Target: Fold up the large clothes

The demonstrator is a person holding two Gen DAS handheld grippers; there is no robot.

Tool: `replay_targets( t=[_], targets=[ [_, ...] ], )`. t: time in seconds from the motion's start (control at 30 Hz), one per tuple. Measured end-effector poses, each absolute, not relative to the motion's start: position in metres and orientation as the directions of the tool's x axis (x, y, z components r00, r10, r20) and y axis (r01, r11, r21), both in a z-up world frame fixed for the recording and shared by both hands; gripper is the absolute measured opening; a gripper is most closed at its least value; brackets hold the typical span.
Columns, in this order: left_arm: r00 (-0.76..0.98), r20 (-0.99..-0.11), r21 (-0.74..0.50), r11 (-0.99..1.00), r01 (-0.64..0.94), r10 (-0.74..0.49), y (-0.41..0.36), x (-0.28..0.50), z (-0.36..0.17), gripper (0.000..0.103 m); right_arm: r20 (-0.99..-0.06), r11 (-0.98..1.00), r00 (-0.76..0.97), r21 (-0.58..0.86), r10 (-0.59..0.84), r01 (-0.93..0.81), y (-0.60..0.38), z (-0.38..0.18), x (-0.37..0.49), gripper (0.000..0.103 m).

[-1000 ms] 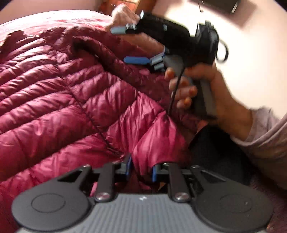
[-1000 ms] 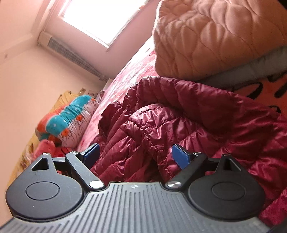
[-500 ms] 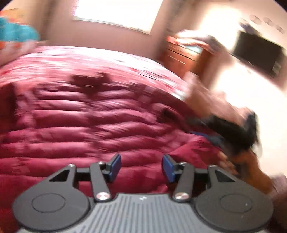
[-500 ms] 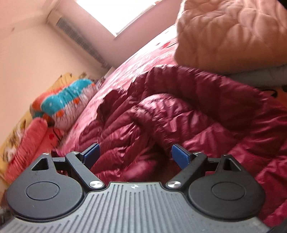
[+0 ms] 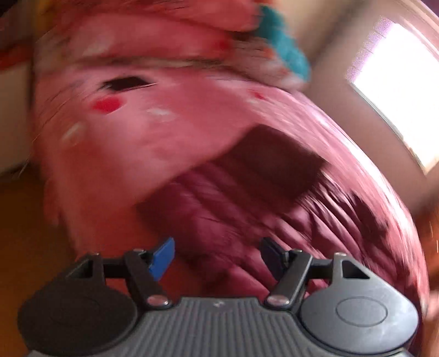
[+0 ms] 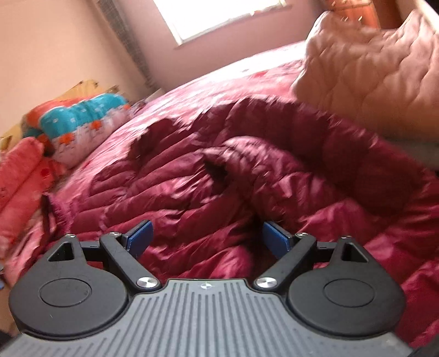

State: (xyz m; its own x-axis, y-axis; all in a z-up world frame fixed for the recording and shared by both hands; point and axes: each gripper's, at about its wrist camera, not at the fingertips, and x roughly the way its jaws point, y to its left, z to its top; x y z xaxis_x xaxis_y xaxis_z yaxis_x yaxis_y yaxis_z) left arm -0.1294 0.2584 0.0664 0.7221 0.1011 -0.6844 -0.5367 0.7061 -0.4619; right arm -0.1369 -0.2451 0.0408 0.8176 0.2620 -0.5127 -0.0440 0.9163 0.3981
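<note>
**Both grippers spread wide over the maroon puffer jacket on the bed**

While your left wrist view is smeared with blur, it does show your left gripper [image 5: 216, 256] with its blue pads [image 5: 162, 258] spread wide and nothing between them. Just beyond them lies the maroon quilted puffer jacket [image 5: 247, 208], with a darker flat panel of it [image 5: 274, 164] higher in the frame; whether that panel is a lining or a fold is too blurred to tell. The jacket rests on a pink bedspread [image 5: 131, 137] printed with red and white spots. A teal patch of bedding [image 5: 285, 52] sits at the top and a bright window [image 5: 397, 90] at the right.

Your right wrist view is clearer. Your right gripper [image 6: 207, 237] is likewise wide apart, its blue pads [image 6: 141, 236] empty and poised just above the jacket [image 6: 219, 186]. The jacket lies rumpled across the middle of the bed, its quilted channels running crosswise, with a dark opening [image 6: 218, 171] near the centre that looks like a sleeve or armhole. One thick roll of it curves along the far side, up against a peach quilted comforter [image 6: 370, 71] piled at the right. At the left edge of the bed you can see a teal, orange and white rolled blanket [image 6: 82, 120] and, beside it, coral-pink bolsters [image 6: 22, 170]. A window [image 6: 219, 19] sits in the pink wall [image 6: 55, 49] behind.
</note>
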Motion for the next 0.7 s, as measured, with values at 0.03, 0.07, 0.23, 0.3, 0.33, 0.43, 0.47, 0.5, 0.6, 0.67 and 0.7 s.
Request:
replay_targets(
  t=[0.03, 0.07, 0.23, 0.3, 0.33, 0.43, 0.47, 0.5, 0.6, 0.67, 0.7],
  targets=[
    [0.722, -0.685, -0.497, 0.662, -0.561, 0.097, 0.269, -0.131, 0.062, 0.069, -0.508, 0.922, 0.826, 0.387, 0.244, -0.035, -0.246, 0.042, -0.139, 0.103],
    [0.731, -0.677, -0.541, 0.620, -0.569, 0.080, 0.277, -0.131, 0.058, 0.072, -0.503, 0.925, 0.832, 0.378, 0.233, -0.030, -0.245, 0.043, -0.139, 0.103],
    [0.747, -0.665, -0.671, 0.431, -0.603, 0.008, 0.300, -0.118, 0.026, 0.073, -0.500, 0.938, 0.842, 0.346, 0.202, -0.020, -0.240, 0.046, -0.140, 0.103],
    [0.767, -0.640, -0.723, 0.372, -0.582, -0.045, 0.303, -0.112, 0.013, 0.074, -0.506, 0.944, 0.841, 0.329, 0.191, -0.017, -0.237, 0.048, -0.140, 0.103],
    [0.770, -0.634, -0.736, 0.358, -0.575, -0.067, 0.303, -0.106, 0.009, 0.074, -0.505, 0.946, 0.842, 0.325, 0.191, -0.020, -0.236, 0.049, -0.141, 0.103],
    [0.748, -0.660, -0.718, 0.347, -0.603, -0.065, 0.299, -0.096, 0.001, 0.074, -0.497, 0.946, 0.845, 0.323, 0.198, -0.032, -0.234, 0.055, -0.145, 0.103],
    [0.748, -0.660, -0.721, 0.341, -0.603, -0.073, 0.299, -0.094, -0.003, 0.075, -0.495, 0.948, 0.846, 0.317, 0.197, -0.035, -0.232, 0.057, -0.146, 0.103],
    [0.743, -0.665, -0.718, 0.338, -0.608, -0.076, 0.298, -0.091, -0.006, 0.075, -0.491, 0.949, 0.849, 0.312, 0.195, -0.037, -0.231, 0.058, -0.146, 0.103],
    [0.747, -0.661, -0.721, 0.335, -0.607, -0.071, 0.299, -0.084, -0.009, 0.077, -0.477, 0.947, 0.857, 0.318, 0.196, -0.040, -0.229, 0.061, -0.145, 0.103],
    [0.749, -0.660, -0.713, 0.365, -0.599, -0.061, 0.299, -0.079, -0.005, 0.062, -0.470, 0.947, 0.862, 0.319, 0.191, -0.037, -0.228, 0.063, -0.143, 0.103],
    [0.746, -0.664, -0.705, 0.381, -0.599, -0.055, 0.298, -0.078, -0.002, 0.037, -0.467, 0.947, 0.864, 0.318, 0.189, -0.035, -0.227, 0.064, -0.142, 0.103]
  ],
)
